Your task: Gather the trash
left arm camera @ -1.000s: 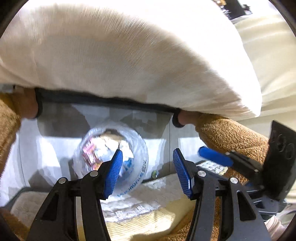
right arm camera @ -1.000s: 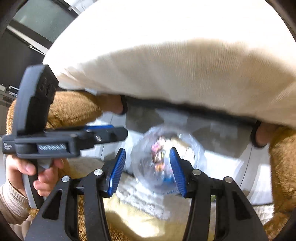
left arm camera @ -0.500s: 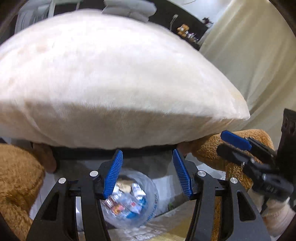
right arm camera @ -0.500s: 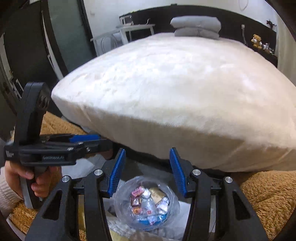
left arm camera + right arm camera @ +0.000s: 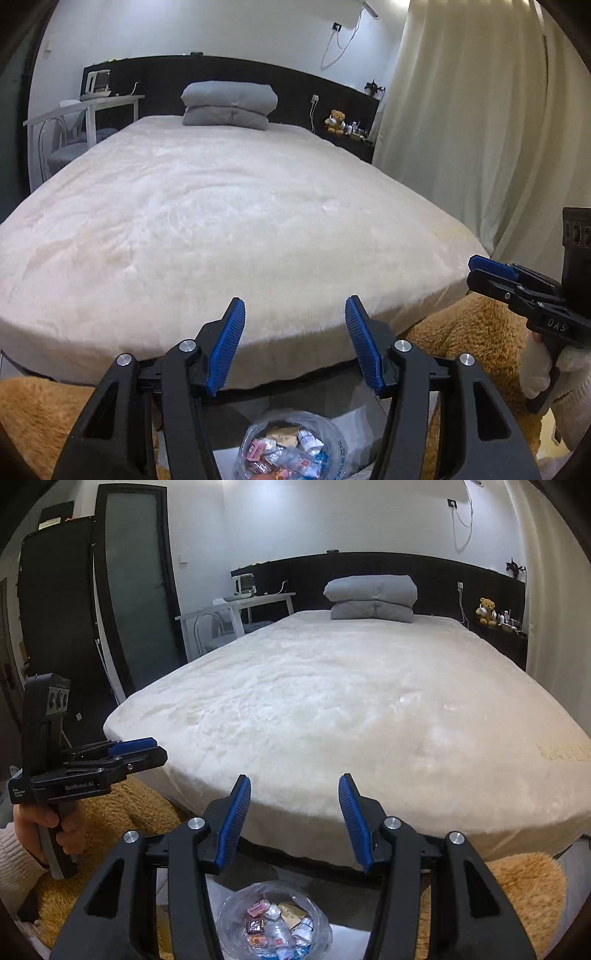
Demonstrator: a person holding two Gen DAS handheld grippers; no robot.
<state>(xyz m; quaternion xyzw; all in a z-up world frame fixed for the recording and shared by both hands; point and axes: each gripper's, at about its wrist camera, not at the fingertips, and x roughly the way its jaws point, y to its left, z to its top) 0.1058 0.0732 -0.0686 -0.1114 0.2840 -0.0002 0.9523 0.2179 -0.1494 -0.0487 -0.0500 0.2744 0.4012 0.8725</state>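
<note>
Left gripper (image 5: pixel 294 343): lower centre of its own view, blue-padded jaws apart, nothing between them; seen from the right wrist view at middle left, gripped by a hand (image 5: pixel 44 823) in a pale knitted sleeve.

Right gripper (image 5: pixel 294 819): lower centre of its view, jaws apart and empty; at the right edge of the left wrist view.

Trash bag (image 5: pixel 291 448): clear plastic, mouth open, filled with small wrappers and packets; bottom centre of both views, below the gripper jaws and apart from them, at the foot of the bed.

Bed (image 5: pixel 229 221): cream plush cover, fills the middle of the frame.

Grey folded pillow (image 5: pixel 229 105): upper centre, against the dark headboard.

Small teddy bear (image 5: pixel 336 120): upper right, on the ledge beside the curtain (image 5: pixel 461 122).

Brown fuzzy rug (image 5: pixel 524 882): lower corners, either side of the bag.
</note>
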